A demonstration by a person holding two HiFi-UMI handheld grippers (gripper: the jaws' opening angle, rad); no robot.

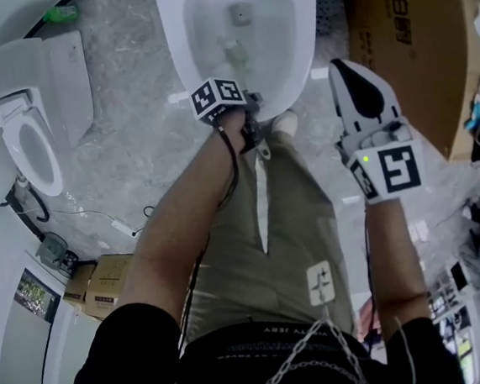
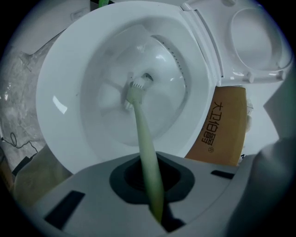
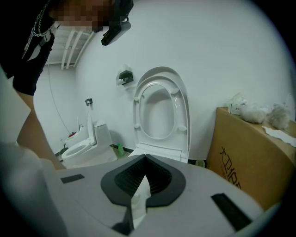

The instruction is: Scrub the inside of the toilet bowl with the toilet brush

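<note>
A person stands over a white ceramic toilet bowl (image 1: 183, 57), seen from above. The left gripper (image 2: 150, 180) is held just over the bowl's near rim, and its jaws are clamped on the handle of a pale green plastic toilet brush (image 2: 143, 134). The brush reaches down into the bowl, and its white bristled head (image 2: 135, 88) rests at the bottom beside the drain opening.

The right gripper (image 1: 354, 83) is held off to the right of the bowl, clear of it. Its jaws are pressed together on a thin white scrap (image 3: 138, 199), possibly paper. Its view shows the toilet's raised white seat and lid (image 3: 159, 111) against a white wall.

A large brown cardboard box (image 1: 412, 52) stands just right of the toilet. A second white toilet (image 1: 29, 148) stands well to the left.
</note>
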